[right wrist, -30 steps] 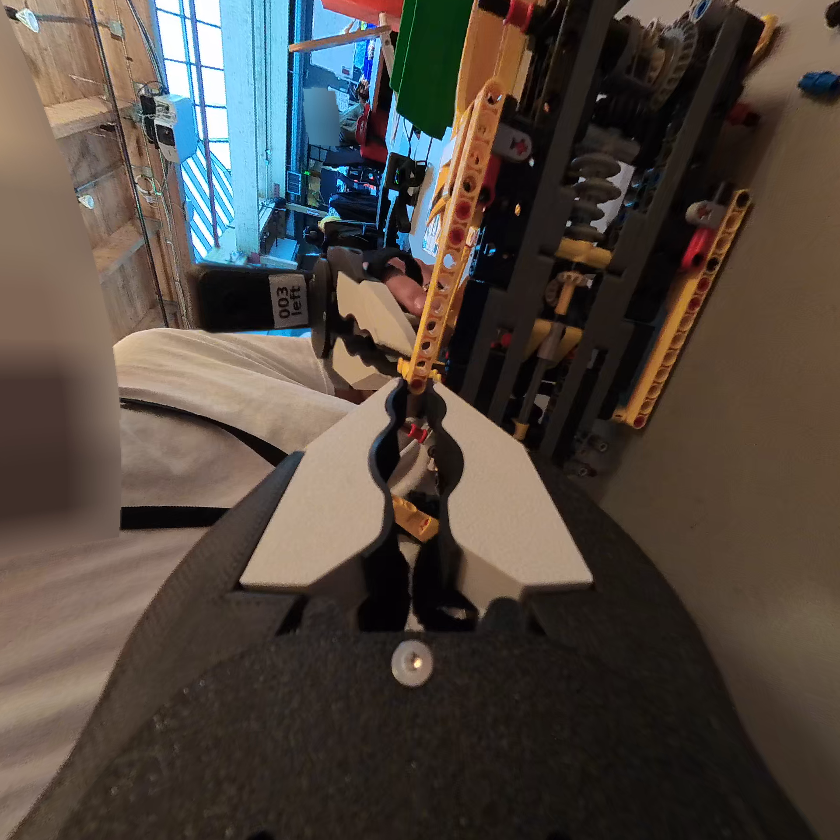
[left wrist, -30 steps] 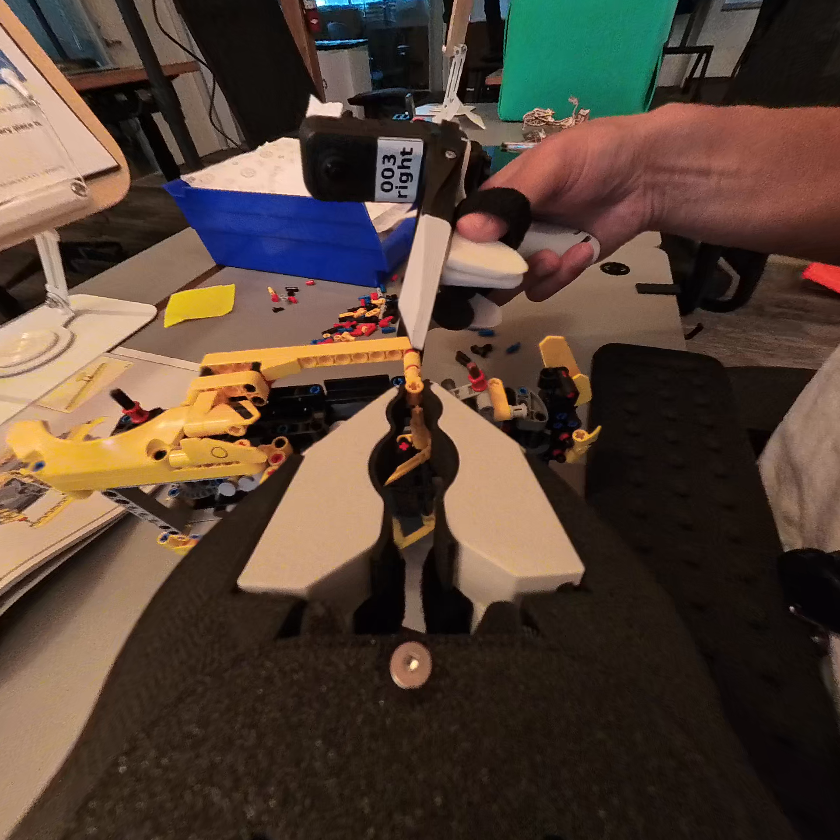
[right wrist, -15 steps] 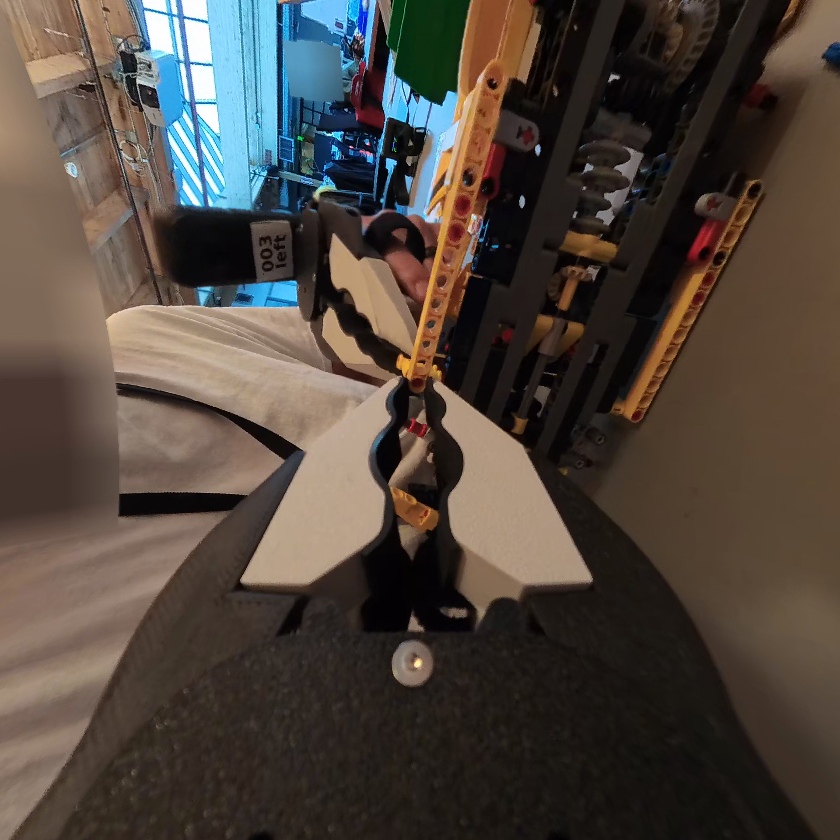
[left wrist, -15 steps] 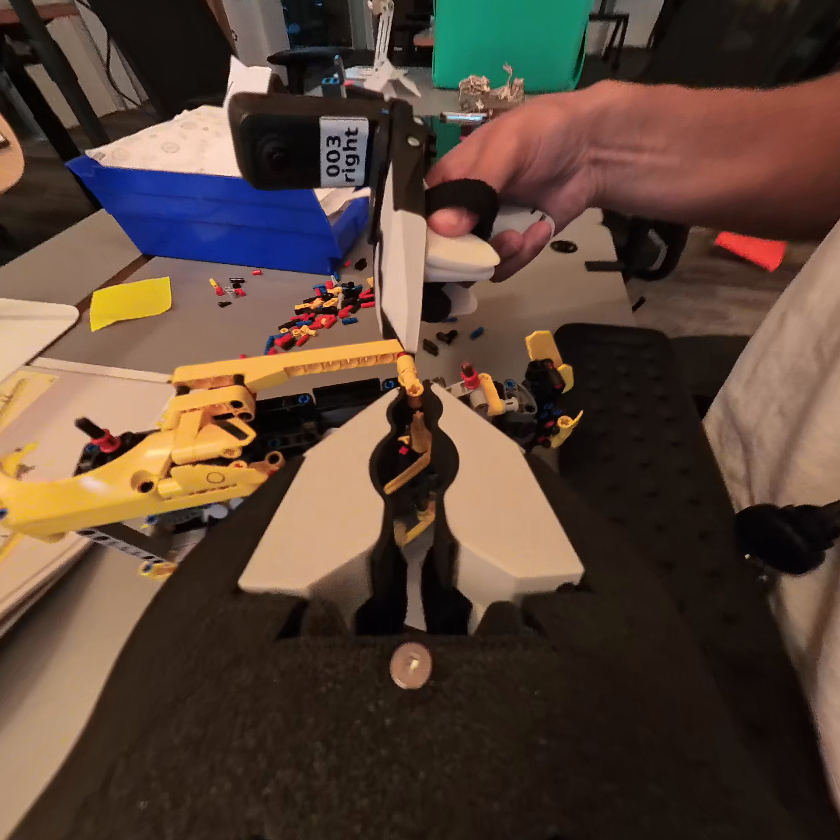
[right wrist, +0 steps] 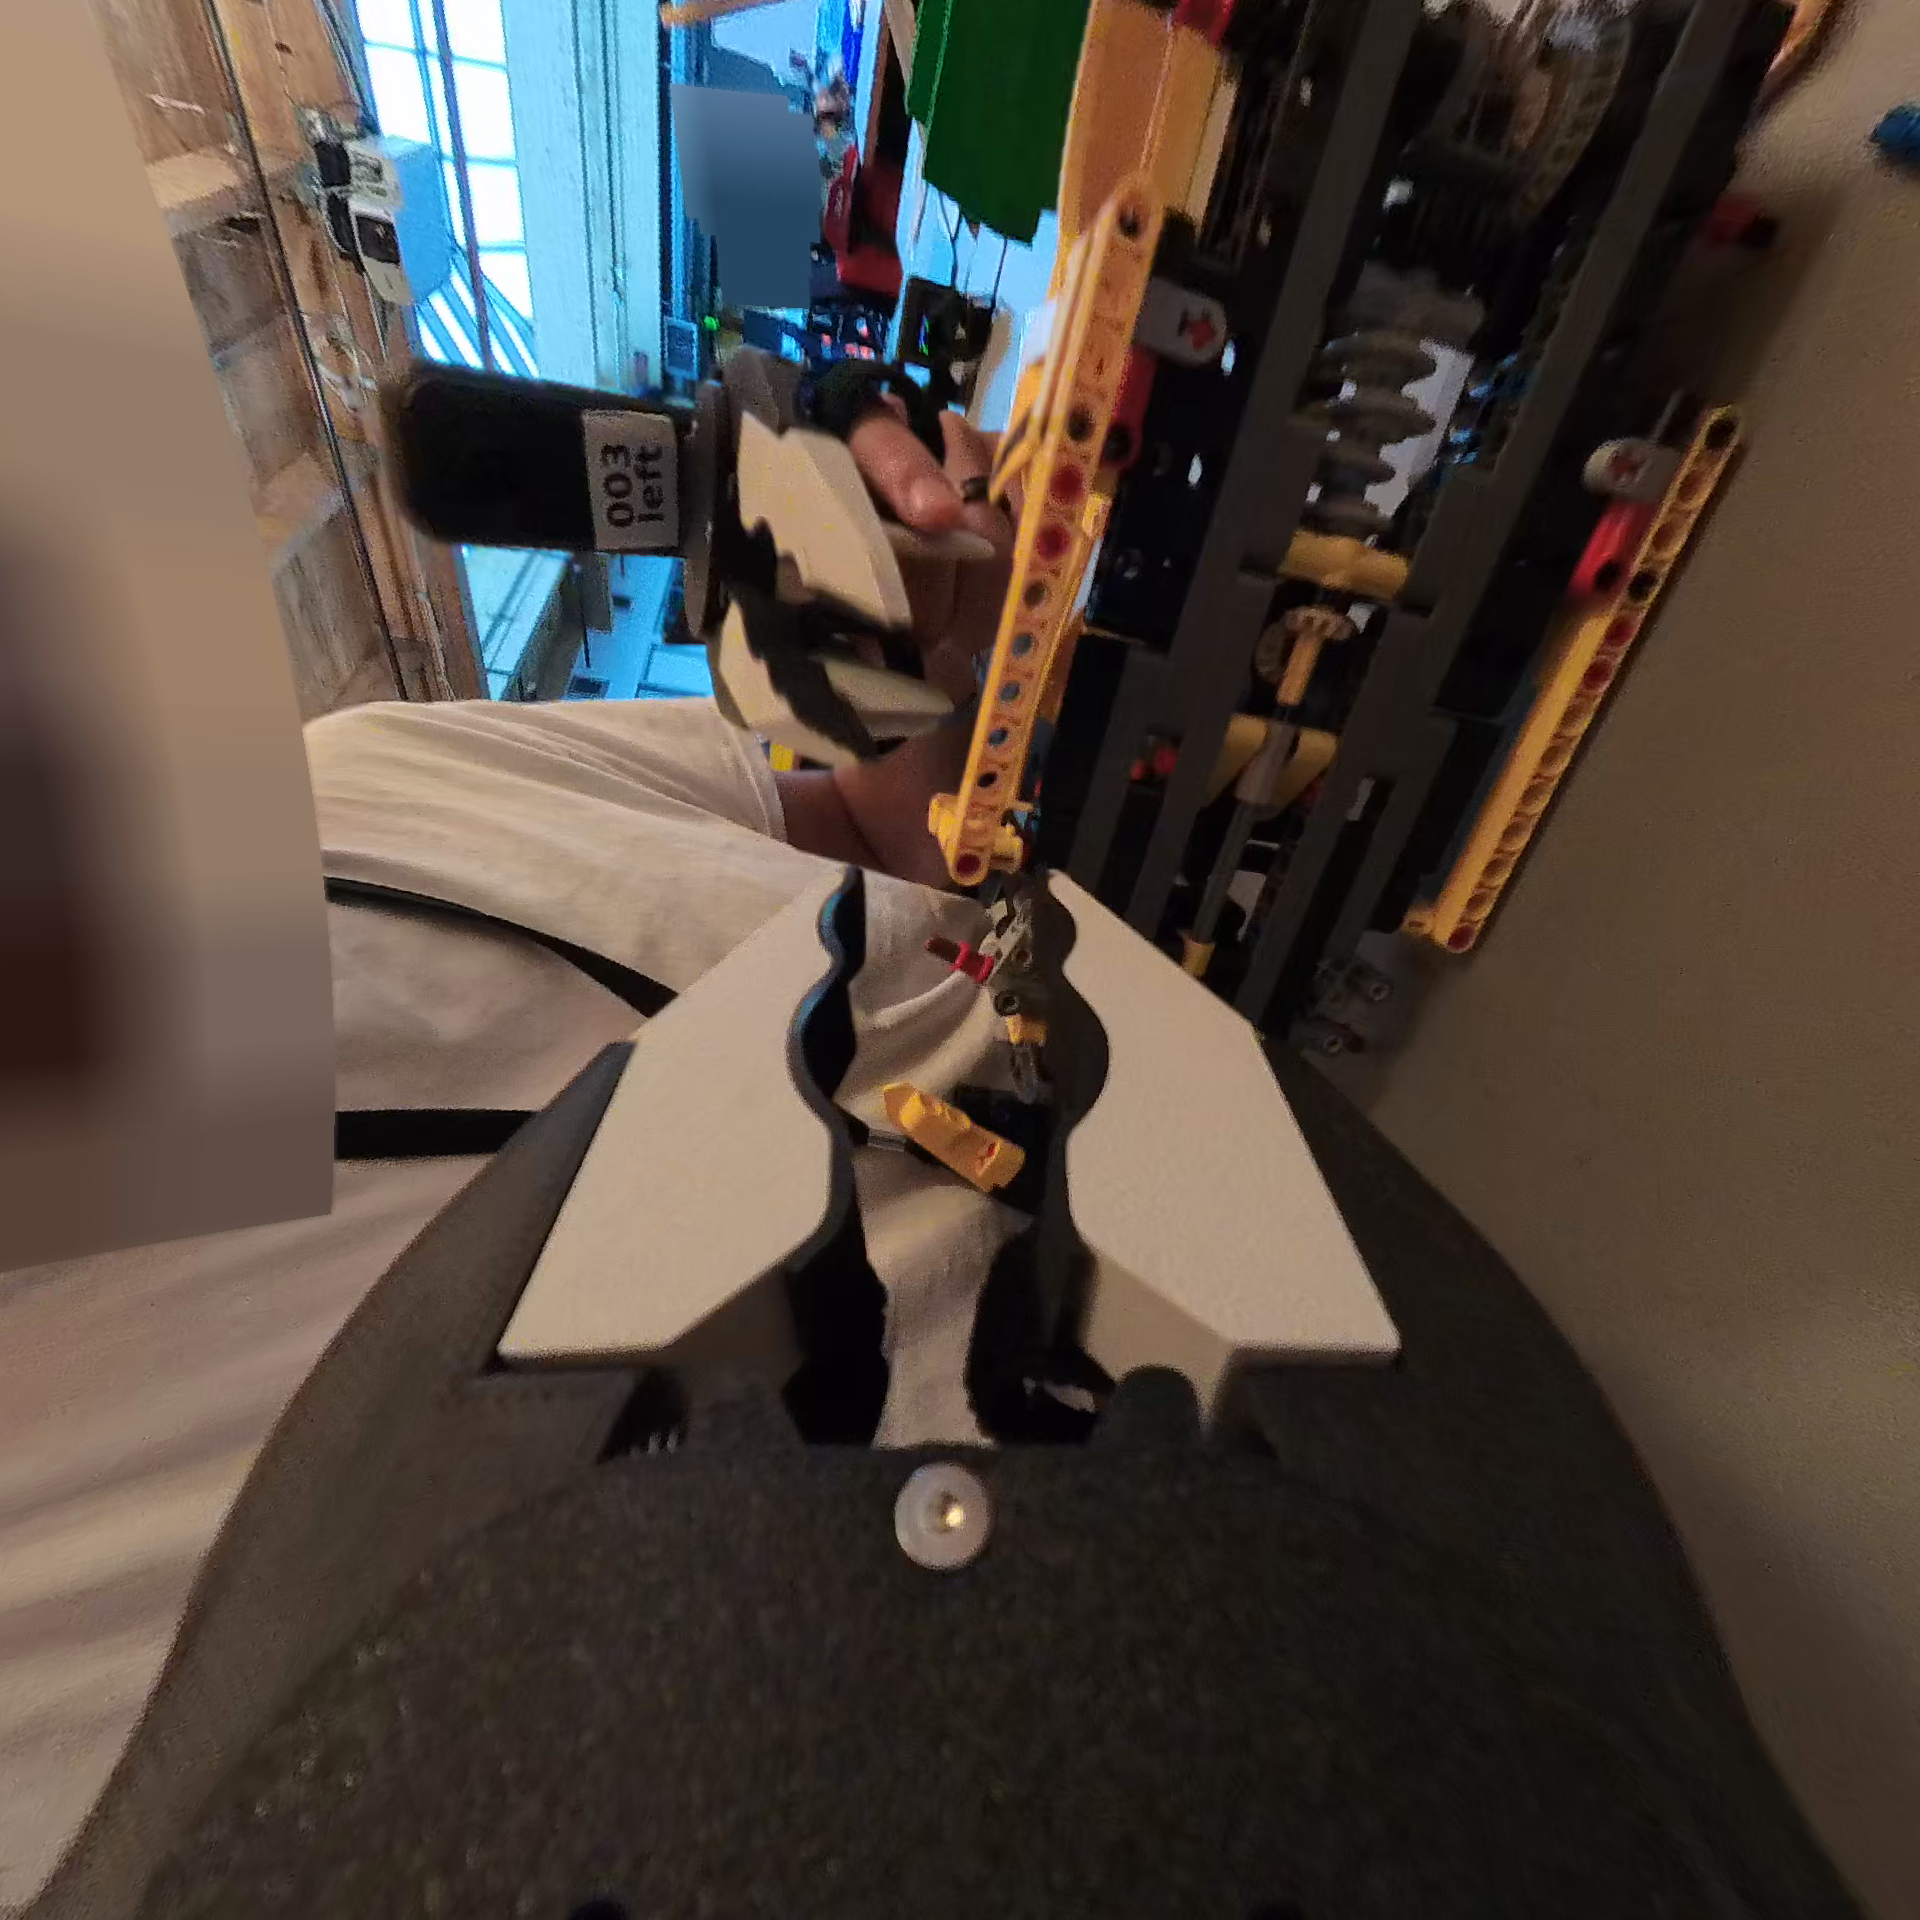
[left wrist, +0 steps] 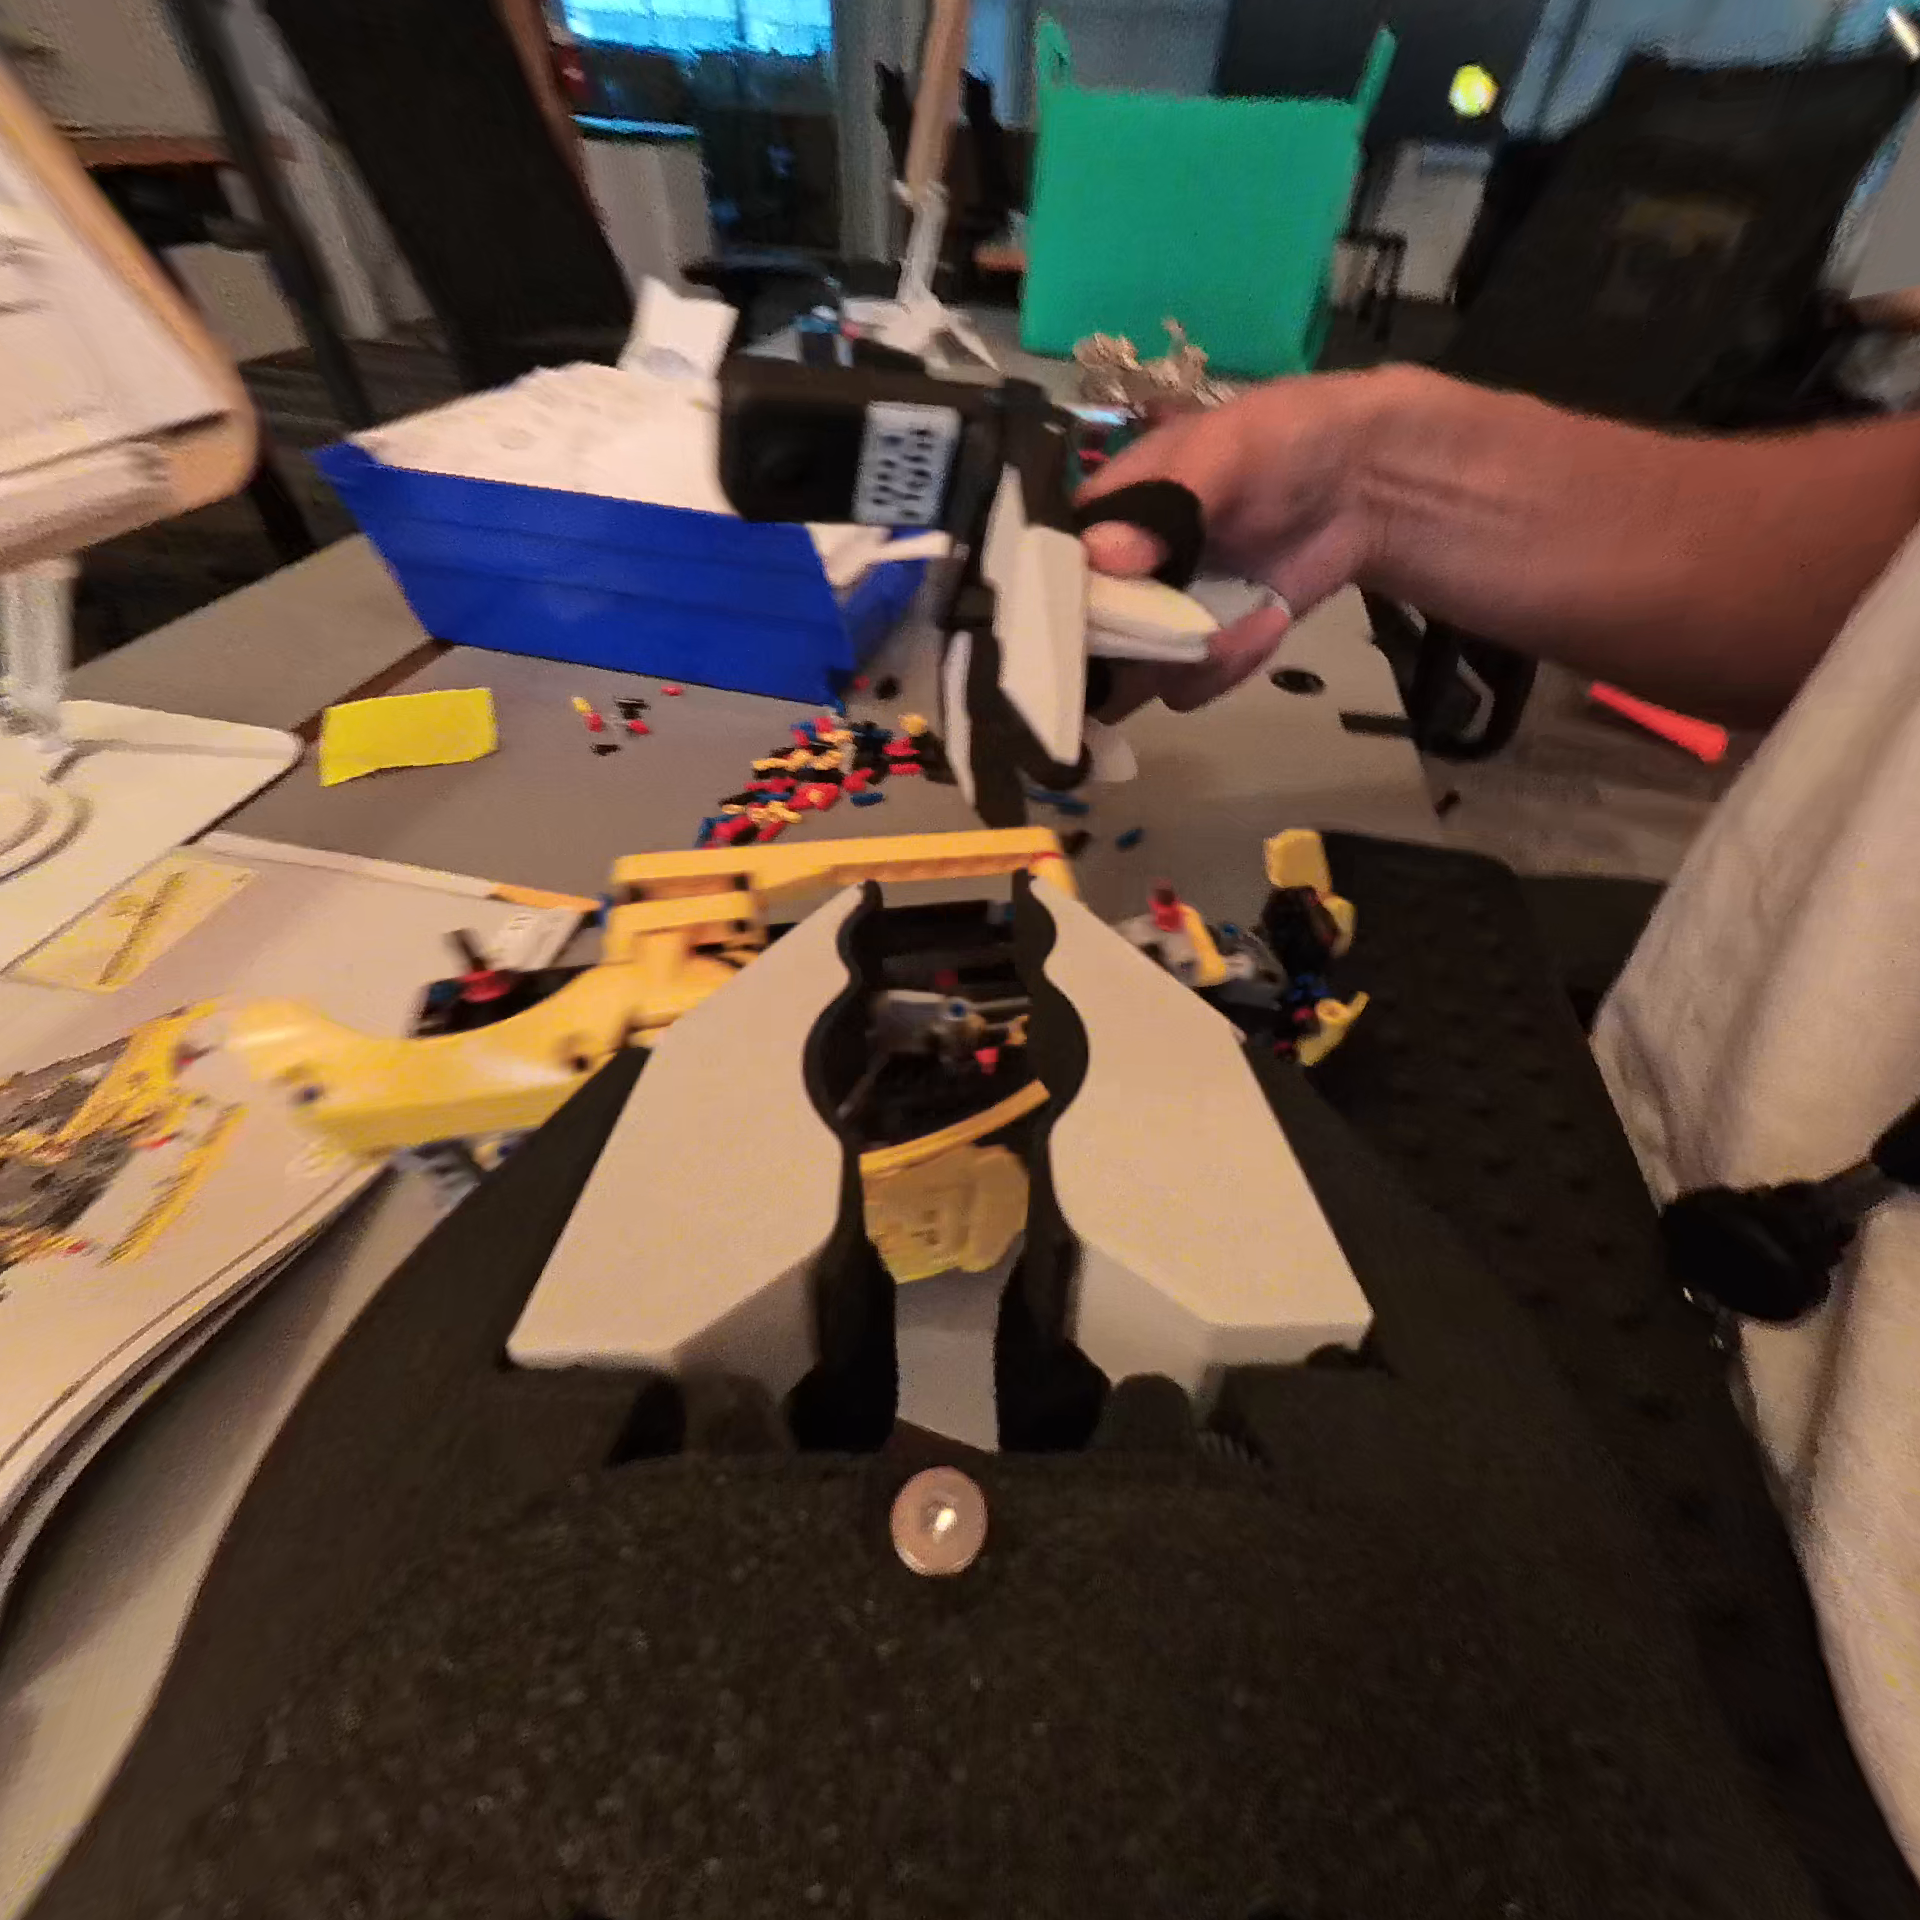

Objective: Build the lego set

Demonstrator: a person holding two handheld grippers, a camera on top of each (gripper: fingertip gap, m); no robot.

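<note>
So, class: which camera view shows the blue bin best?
The left wrist view: the blue bin sits in plain sight at the back of the table, behind the loose bricks, though slightly blurred. The right wrist view does not show it.

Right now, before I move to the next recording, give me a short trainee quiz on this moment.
1. Which tongs stand open? A: only the left tongs. B: only the right tongs. C: both.
2. True or false: the bin behind the loose pieces is red.
3. Fill in: in the left wrist view, the instruction booklet lies at the picture's ____ edge.
Key: 1 C; 2 false, it is blue; 3 left.
</note>
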